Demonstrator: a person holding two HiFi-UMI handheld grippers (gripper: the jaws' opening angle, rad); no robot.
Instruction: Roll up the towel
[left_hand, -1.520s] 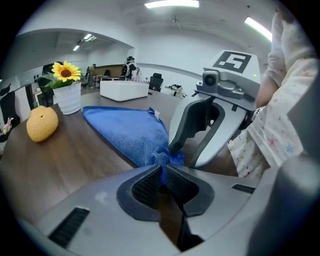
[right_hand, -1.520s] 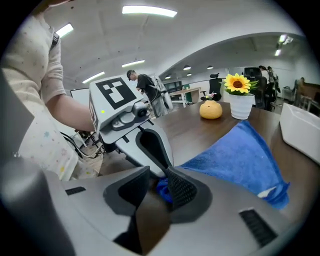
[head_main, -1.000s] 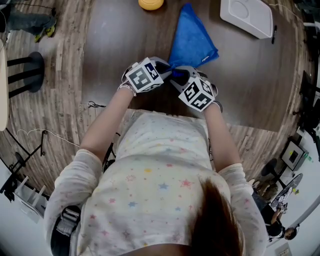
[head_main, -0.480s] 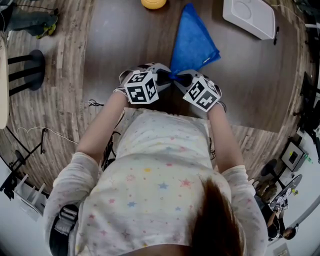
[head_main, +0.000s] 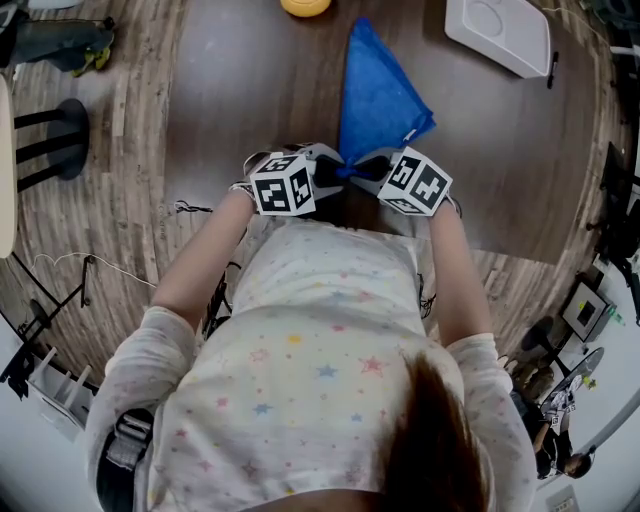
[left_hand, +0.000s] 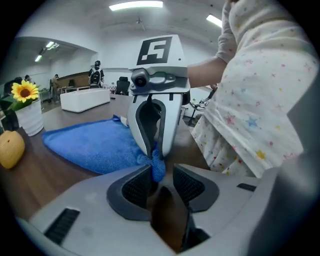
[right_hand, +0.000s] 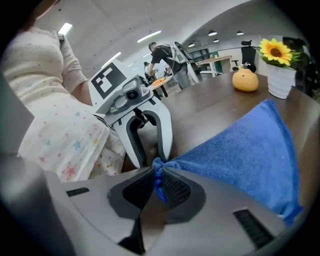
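A blue towel (head_main: 378, 95) lies on the dark wooden table (head_main: 250, 90), folded to a triangle whose near corner points at me. My right gripper (right_hand: 159, 187) is shut on that corner, with blue cloth pinched between its pads. My left gripper (left_hand: 161, 184) faces it from the other side. Its jaws have just been opening and stand apart. The corner's tip (left_hand: 157, 168) hangs between them against the left pad, and the right pad is off it. In the head view both grippers meet at the table's near edge, the left gripper (head_main: 330, 172) beside the right gripper (head_main: 358, 170).
A yellow round object (head_main: 303, 6) and a white tray (head_main: 497, 32) sit at the table's far side. A sunflower in a white pot (right_hand: 282, 70) stands beyond the towel. The table's near edge is right under the grippers, against my body. A black stool (head_main: 60, 140) stands to the left.
Both grippers have come back toward me, drawing the towel's near corner along. The left gripper's jaws have opened off the corner and the right gripper has kept its grip.
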